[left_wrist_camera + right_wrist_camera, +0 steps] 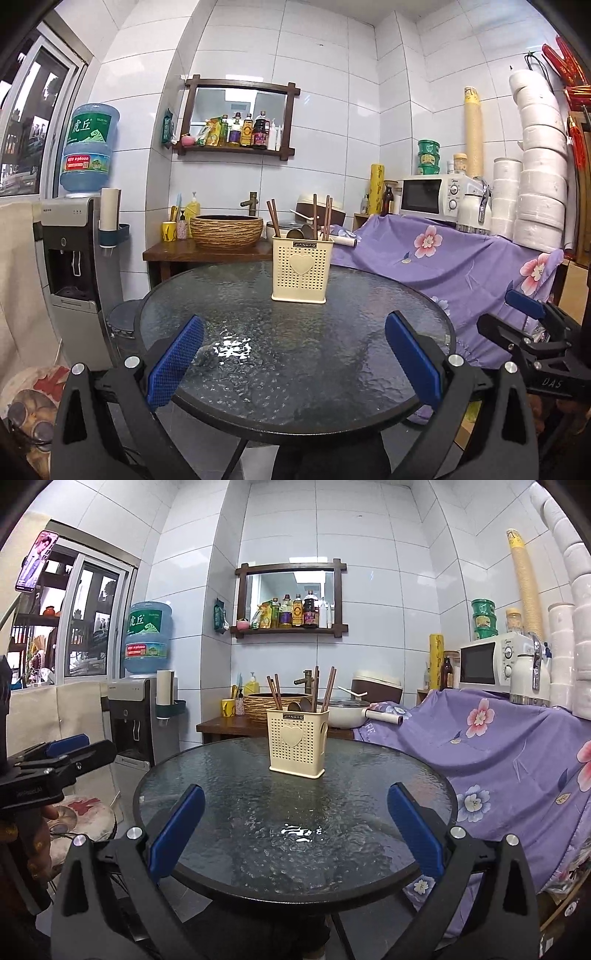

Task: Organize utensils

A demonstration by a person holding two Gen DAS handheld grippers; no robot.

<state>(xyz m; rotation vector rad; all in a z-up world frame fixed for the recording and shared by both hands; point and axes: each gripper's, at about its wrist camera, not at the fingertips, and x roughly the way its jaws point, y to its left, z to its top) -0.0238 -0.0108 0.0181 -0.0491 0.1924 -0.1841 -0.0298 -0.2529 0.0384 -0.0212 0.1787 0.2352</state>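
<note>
Blue-padded left tongs (293, 360) hang spread wide and empty over the near edge of the round glass desk (258, 369), well short of the cream utensil holder (301, 269). Right tongs (295, 834) hang likewise, splayed apart with nothing between the pads, also well short of the holder. That holder stands upright on the far half of the desk, its heart-embossed face toward the cameras. Brown chopsticks (274, 219) and two dark spoons (300, 232) stick up from it. Beyond the holder sits a woven basin (226, 230) on a wooden stand; to the holder's right a purple floral cloth (461, 266) drapes below a white microwave (430, 197).
</note>
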